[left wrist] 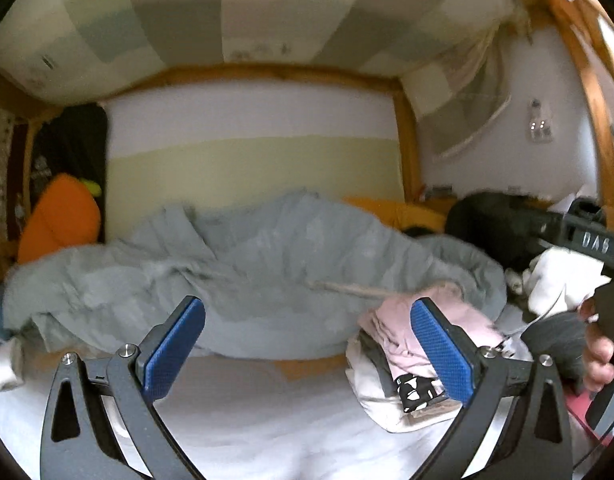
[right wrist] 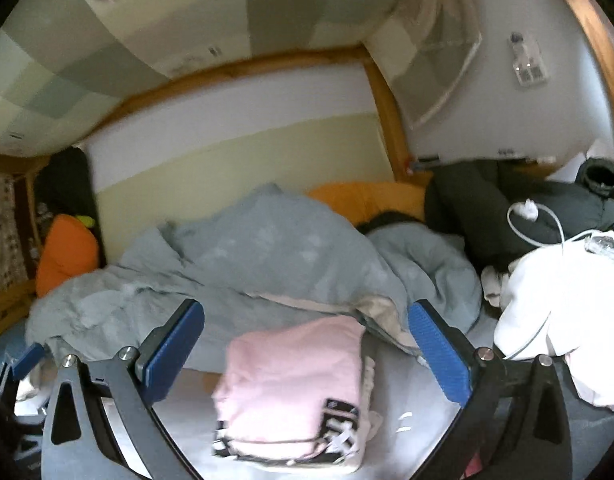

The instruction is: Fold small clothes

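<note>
From my right gripper (right wrist: pixel 306 344), blue-padded fingers spread wide and holding nothing, I looked straight down on the stack of folded small clothes (right wrist: pixel 295 384), a pale pink garment on top with black-and-white printed fabric under its near edge, resting on the white bed sheet (right wrist: pixel 187 420) between the fingers but touching neither. My left gripper (left wrist: pixel 307 344) was spread just as wide and empty, and its camera caught that same stack (left wrist: pixel 399 360) only off to the right, partly hidden behind the right blue pad (left wrist: pixel 439 352); between its fingers lay bare sheet (left wrist: pixel 247 408). Only the left view showed my right hand (left wrist: pixel 597 354) on the other tool's dark handle. Behind the stack a rumpled grey-blue duvet (right wrist: pixel 243 264) lay across the bed, an orange cushion (right wrist: pixel 67 256) against the far-left wall. Only the right view showed clearly the white garment (right wrist: pixel 563 312) heaped to the right, with a white cable (right wrist: pixel 547 216) over dark clothing (right wrist: pixel 479 208).
</note>
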### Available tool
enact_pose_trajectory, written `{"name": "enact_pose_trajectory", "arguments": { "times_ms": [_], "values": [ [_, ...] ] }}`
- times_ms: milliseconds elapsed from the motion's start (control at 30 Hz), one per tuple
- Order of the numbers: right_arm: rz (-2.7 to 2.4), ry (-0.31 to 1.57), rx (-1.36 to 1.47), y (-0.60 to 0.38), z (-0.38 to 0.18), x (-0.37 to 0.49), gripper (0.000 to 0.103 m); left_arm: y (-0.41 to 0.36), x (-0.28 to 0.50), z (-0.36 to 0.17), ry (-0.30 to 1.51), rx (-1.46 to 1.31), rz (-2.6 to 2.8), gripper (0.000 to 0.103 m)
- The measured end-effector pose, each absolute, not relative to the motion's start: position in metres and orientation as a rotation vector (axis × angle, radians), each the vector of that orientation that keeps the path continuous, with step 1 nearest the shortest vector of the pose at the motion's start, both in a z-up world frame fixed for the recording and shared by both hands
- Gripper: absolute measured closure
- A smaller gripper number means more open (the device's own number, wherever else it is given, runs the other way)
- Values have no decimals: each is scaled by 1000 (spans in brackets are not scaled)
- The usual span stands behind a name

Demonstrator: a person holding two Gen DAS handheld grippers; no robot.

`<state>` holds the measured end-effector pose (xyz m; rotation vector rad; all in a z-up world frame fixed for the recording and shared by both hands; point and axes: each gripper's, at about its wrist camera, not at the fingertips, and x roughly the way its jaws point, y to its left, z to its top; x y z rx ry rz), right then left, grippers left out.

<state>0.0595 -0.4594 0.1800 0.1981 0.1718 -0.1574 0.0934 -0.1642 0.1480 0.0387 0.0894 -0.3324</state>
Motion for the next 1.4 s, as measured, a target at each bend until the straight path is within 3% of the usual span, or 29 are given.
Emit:
{"name": "enact_pose_trajectory", "arguments": {
  "times_ms": [233,733,1000,1400],
  "values": [
    [-118,175,149,-421,166,7,1,-122,44,144,11,25,-283,1],
    [-160,238,83,-361,48,31,1,-108,84,19,210,85,-168,1],
    [-246,272,85,-358,27,38,1,-121,65,18,131,156,-126,1],
    [-252,265,11,-342,32,37,1,-88,60,25,87,6,-108,0]
  ]
}}
